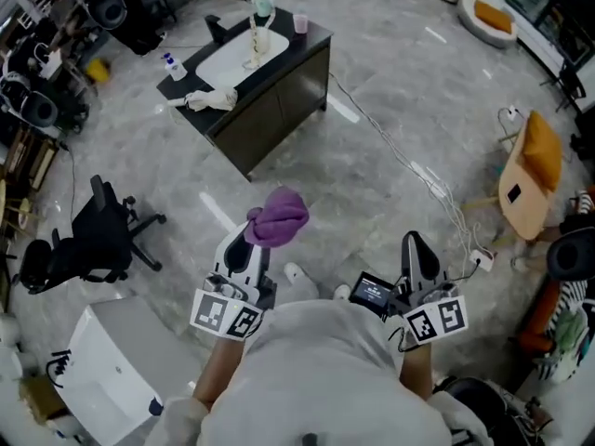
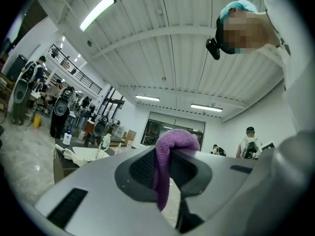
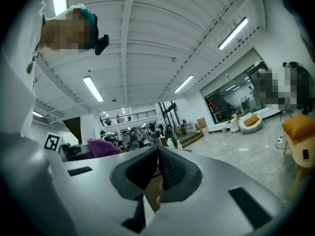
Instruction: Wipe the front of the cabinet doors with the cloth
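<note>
left gripper (image 1: 249, 247) fingers clamp purple cloth (image 1: 277, 216): soft, light, floppy; best gripped mid-bunch. right gripper (image 1: 418, 249) fingers clenched, empty.

Left gripper (image 1: 257, 239) clasps purple cloth (image 1: 278, 216)

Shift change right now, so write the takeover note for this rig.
Left tongs: shut on the cloth, held up in front of the person.
Right tongs: shut, empty.
Cabinet: across the floor, ahead and to the left, well away from both tongs.
Done: cloth is in the grip.
Left: go to the cabinet and wipe the door fronts; no wiping has begun.
</note>
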